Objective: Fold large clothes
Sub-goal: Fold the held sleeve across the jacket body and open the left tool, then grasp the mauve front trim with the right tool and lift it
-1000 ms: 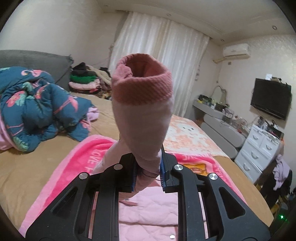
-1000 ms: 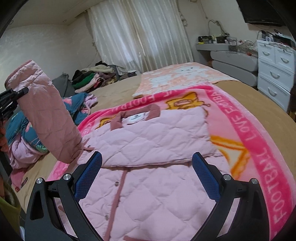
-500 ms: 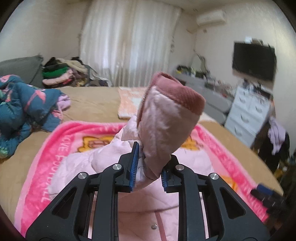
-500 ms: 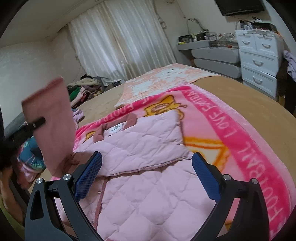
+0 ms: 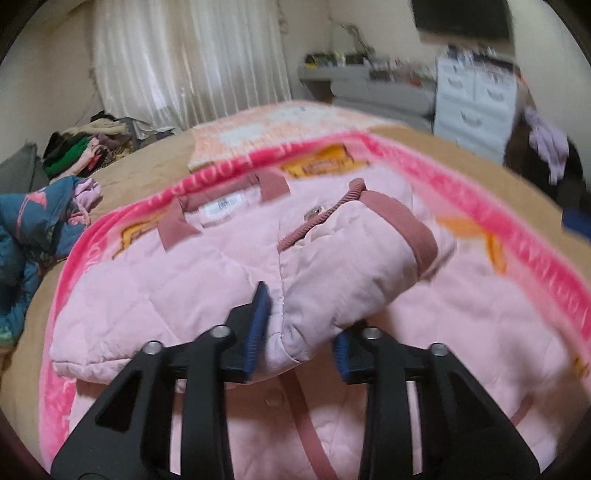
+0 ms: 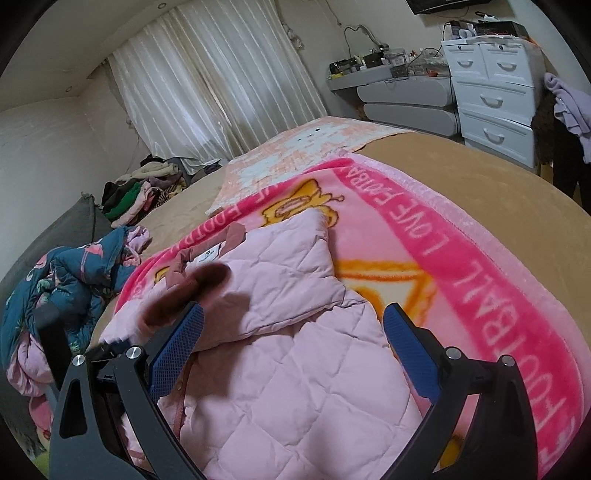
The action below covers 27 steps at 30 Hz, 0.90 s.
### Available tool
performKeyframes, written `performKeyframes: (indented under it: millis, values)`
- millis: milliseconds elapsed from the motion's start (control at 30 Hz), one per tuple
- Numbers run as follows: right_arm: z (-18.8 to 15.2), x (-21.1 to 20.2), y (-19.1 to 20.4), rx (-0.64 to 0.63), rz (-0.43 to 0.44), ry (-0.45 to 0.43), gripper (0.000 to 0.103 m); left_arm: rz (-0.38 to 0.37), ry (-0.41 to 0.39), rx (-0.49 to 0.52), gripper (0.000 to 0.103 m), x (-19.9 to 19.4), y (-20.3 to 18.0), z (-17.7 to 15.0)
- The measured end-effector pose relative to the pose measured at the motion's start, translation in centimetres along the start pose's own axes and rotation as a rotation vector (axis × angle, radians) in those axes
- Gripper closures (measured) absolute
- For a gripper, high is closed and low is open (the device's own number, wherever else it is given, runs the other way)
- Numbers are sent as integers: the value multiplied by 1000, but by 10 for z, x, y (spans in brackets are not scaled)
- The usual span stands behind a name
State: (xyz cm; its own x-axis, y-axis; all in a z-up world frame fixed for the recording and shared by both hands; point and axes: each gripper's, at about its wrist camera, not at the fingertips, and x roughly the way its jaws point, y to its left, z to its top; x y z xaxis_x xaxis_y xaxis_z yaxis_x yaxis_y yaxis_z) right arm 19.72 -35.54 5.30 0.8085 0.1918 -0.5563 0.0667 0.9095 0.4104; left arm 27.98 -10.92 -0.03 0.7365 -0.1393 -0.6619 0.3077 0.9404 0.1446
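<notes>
Now the left gripper (image 5: 299, 332), jaws just opening, drops the sleeve (image 5: 354, 254) across the jacket (image 6: 295, 373) mid-blanket (image 6: 480, 280); the right gripper (image 6: 295, 350) gapes empty.

Home bedroom: bed (image 6: 461, 173), white curtains (image 6: 221, 81), white drawer chest (image 6: 495, 92), piled clothes (image 6: 140, 195), wall TV (image 5: 461, 16).

The left gripper (image 5: 299, 326) points downward at the lower middle of the frame; its jaws have just been opening, cloth between them. The right gripper (image 6: 293, 345) holds its jaws wide apart.
</notes>
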Motion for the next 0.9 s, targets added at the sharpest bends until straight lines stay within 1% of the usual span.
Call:
performKeyframes:
  millis: [67, 133, 200, 267, 300, 367, 467, 533, 700, 733, 800, 900]
  values:
    - [-1, 2, 0, 6, 7, 8, 6, 13, 53, 44, 40, 7, -9, -9]
    - [-1, 3, 1, 11, 13, 15, 6, 23, 89, 88, 38, 9, -16, -19]
    - [-2, 4, 2, 13, 15, 22, 6, 2, 123, 103, 27, 6, -22, -28]
    - [-2, 5, 4, 17, 22, 32, 6, -53, 156, 91, 19, -2, -21, -37]
    - [-3, 5, 6, 17, 29, 39, 6, -82, 171, 76, 17, -8, -18, -41]
    - [-5, 8, 10, 15, 36, 51, 6, -106, 186, 39, 14, -18, -8, -46]
    - [-12, 19, 20, 13, 63, 94, 5, -131, 183, -53, 9, -32, 16, -49]
    - [-19, 30, 30, 8, 92, 136, 5, -129, 174, -114, 9, -39, 36, -46]
    - [-40, 63, 63, -16, 152, 242, 5, -32, 141, -260, 9, -53, 102, -40]
    - [-44, 69, 68, -21, 155, 260, 5, -12, 135, -281, 9, -55, 113, -39]
    - [-51, 81, 79, -23, 171, 285, 5, 52, 118, -311, 9, -61, 136, -39]
    - [-60, 98, 86, 7, 189, 325, 5, 129, 99, -348, 9, -66, 166, -40]
